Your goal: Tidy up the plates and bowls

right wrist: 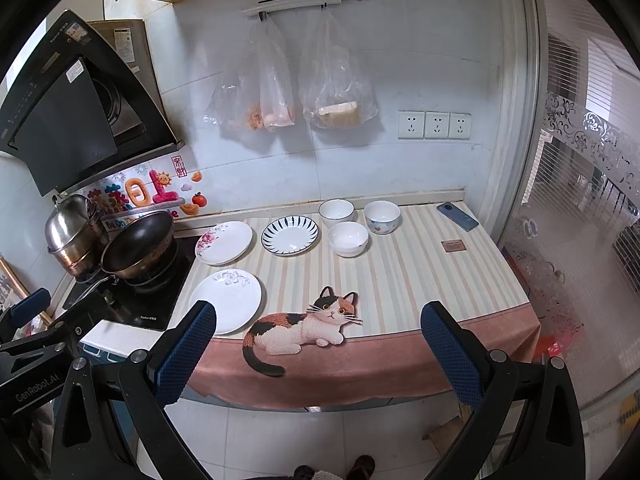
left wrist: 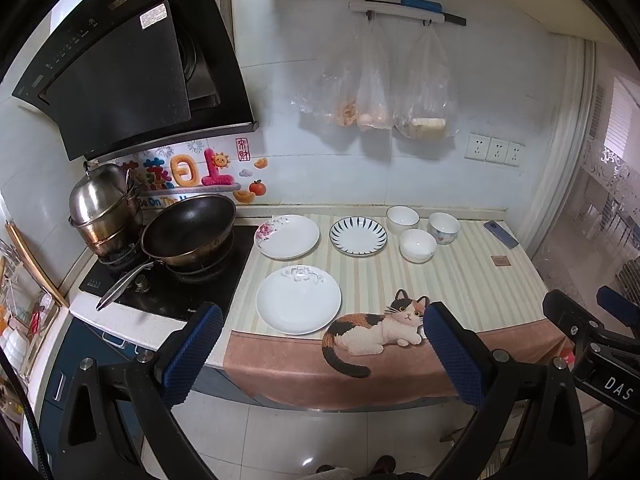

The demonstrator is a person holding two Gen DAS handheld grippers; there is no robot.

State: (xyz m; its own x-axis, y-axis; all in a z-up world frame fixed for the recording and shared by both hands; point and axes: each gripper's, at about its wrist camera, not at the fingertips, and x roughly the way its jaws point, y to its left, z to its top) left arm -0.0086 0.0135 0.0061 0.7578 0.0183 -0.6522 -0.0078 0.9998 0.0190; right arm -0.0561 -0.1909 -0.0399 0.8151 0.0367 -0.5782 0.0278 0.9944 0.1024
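Three plates lie on the striped counter cloth: a white plate [left wrist: 298, 301] [right wrist: 226, 300] near the front, a pink-flower plate [left wrist: 289, 236] [right wrist: 225, 242] behind it, and a blue-striped plate [left wrist: 358, 236] [right wrist: 289, 235] to its right. Three bowls stand at the back: a white bowl [left wrist: 402, 218] [right wrist: 336, 212], a white bowl [left wrist: 417, 244] [right wrist: 347, 238] in front, and a patterned bowl [left wrist: 444, 227] [right wrist: 381, 216]. My left gripper [left wrist: 322, 320] is open and empty, held off the counter's front edge. My right gripper [right wrist: 318, 318] is open and empty, likewise back from the edge.
A black wok [left wrist: 188, 230] [right wrist: 138, 244] and a steel pot [left wrist: 102, 204] [right wrist: 72, 228] sit on the stove at left. A phone [left wrist: 500, 234] [right wrist: 457, 216] and a small brown card [left wrist: 500, 261] [right wrist: 453, 245] lie at the right. Plastic bags [left wrist: 376, 92] hang on the wall.
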